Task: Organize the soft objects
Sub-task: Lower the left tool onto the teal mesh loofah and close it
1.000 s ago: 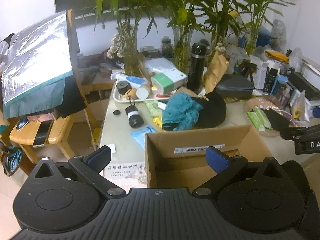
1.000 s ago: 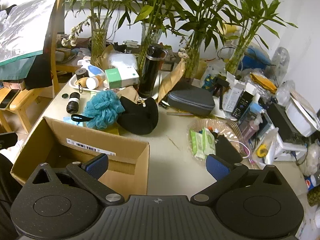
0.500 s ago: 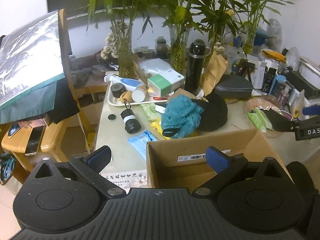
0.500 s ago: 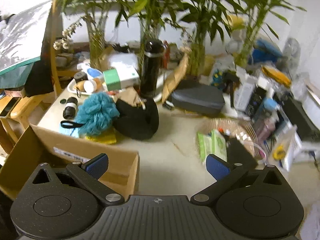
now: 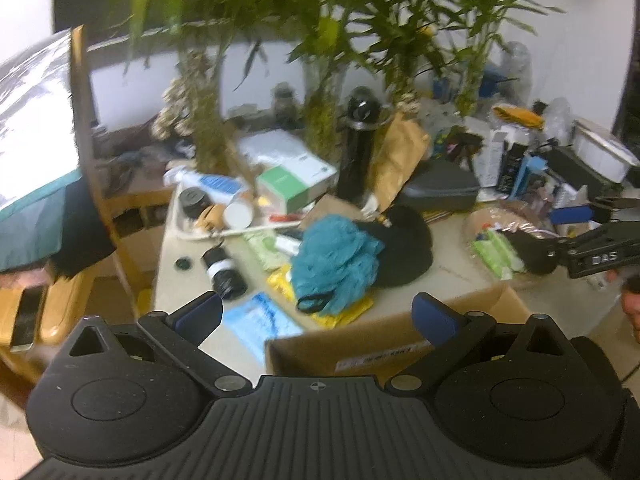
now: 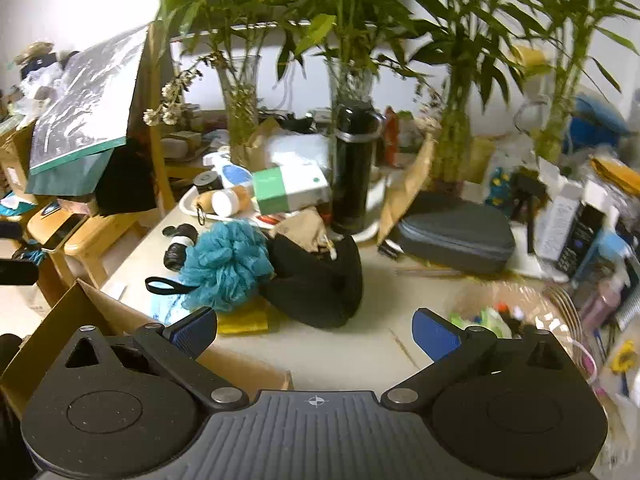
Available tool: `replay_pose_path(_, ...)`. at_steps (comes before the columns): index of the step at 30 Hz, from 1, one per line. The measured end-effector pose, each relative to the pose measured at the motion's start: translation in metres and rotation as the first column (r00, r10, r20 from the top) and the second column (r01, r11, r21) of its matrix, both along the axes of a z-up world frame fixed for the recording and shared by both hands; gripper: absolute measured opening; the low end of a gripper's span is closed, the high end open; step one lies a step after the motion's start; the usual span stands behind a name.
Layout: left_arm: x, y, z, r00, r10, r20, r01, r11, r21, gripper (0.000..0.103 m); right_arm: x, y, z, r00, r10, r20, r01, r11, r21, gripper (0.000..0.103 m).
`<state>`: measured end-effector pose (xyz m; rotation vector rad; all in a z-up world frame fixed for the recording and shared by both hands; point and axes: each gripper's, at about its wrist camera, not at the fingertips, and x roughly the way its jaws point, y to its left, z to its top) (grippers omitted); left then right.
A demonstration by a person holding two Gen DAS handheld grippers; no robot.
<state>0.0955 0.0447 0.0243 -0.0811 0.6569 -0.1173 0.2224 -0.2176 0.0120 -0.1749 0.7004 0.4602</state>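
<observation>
Task barely begun: teal loofah [image 6: 227, 265] and black soft pouch [image 6: 320, 284] lie just beyond cardboard box [image 5: 384, 340] (interior hidden). Left gripper [image 5: 318, 316], right gripper [image 6: 316, 330] both spread, empty.

From my left wrist view I can read only the white letters "DAS" on the black arm of the right tongs [image 5: 576, 216]. The white label [image 5: 384, 356] on the cardboard box [image 5: 400, 332] carries print too blurred to read.
</observation>
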Motion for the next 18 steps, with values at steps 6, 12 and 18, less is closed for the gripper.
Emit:
replay_pose_path(6, 0.020, -0.003, -0.002, 0.997, -0.065, 0.033, 0.063, 0.997, 0.040, 0.103, 0.013, 0.004, -0.008, 0.999, 0.027, 0.046, -0.026, 0.999, -0.026, 0.103)
replay_pose_path(12, 0.051, 0.008, -0.011, 0.994, -0.109, 0.026, 0.108, 0.994, 0.033, 0.103, 0.026, 0.002, -0.017, 0.999, 0.025, 0.023, -0.025, 1.000, -0.012, 0.103)
replay_pose_path(18, 0.086, 0.013, -0.030, 0.977, -0.213, -0.029, 0.214, 0.975, 0.051, 0.103, 0.033, -0.006, -0.026, 1.000, 0.006, -0.002, -0.006, 0.999, 0.032, 0.103)
